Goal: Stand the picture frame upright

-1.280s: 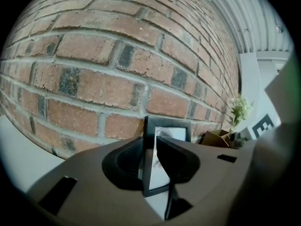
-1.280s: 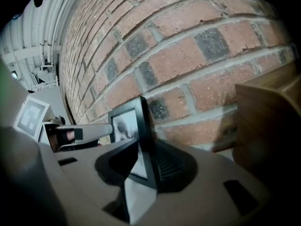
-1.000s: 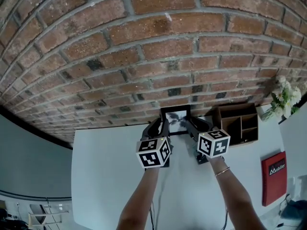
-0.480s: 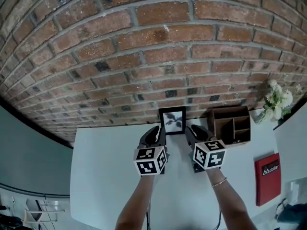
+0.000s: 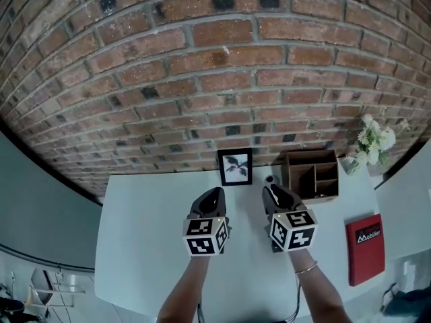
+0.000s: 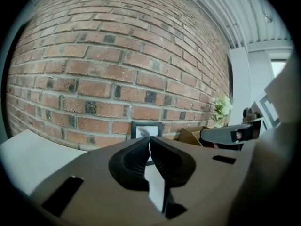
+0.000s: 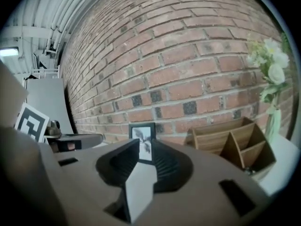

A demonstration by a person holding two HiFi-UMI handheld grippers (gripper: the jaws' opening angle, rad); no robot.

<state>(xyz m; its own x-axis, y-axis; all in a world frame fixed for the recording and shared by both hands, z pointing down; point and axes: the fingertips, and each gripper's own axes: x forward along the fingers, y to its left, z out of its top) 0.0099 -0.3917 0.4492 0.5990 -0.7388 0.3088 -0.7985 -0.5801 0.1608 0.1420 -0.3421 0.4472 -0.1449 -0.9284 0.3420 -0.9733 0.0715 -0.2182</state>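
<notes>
The black picture frame [image 5: 235, 167] with a leaf print stands upright on the white table [image 5: 148, 247], right in front of the brick wall. Both grippers hang over the table on the near side of it and touch nothing. My left gripper [image 5: 210, 200] is shut; its jaws have just been closing with nothing between them. In the left gripper view the frame [image 6: 146, 129] shows just past the closed tips [image 6: 149, 141]. My right gripper [image 5: 275, 195] is open; its jaws have narrowed slightly around empty air. The frame [image 7: 142, 136] shows through that gap [image 7: 145, 147].
A wooden desk organizer [image 5: 311, 175] stands right of the frame against the wall. White flowers [image 5: 370, 143] are at the far right, and a red book [image 5: 364, 247] lies near the table's right edge. The brick wall [image 5: 215, 66] closes off the back.
Both grippers have drawn back from the frame toward the near side of the table. The left jaws went from open to shut. The frame stays standing at the wall.
</notes>
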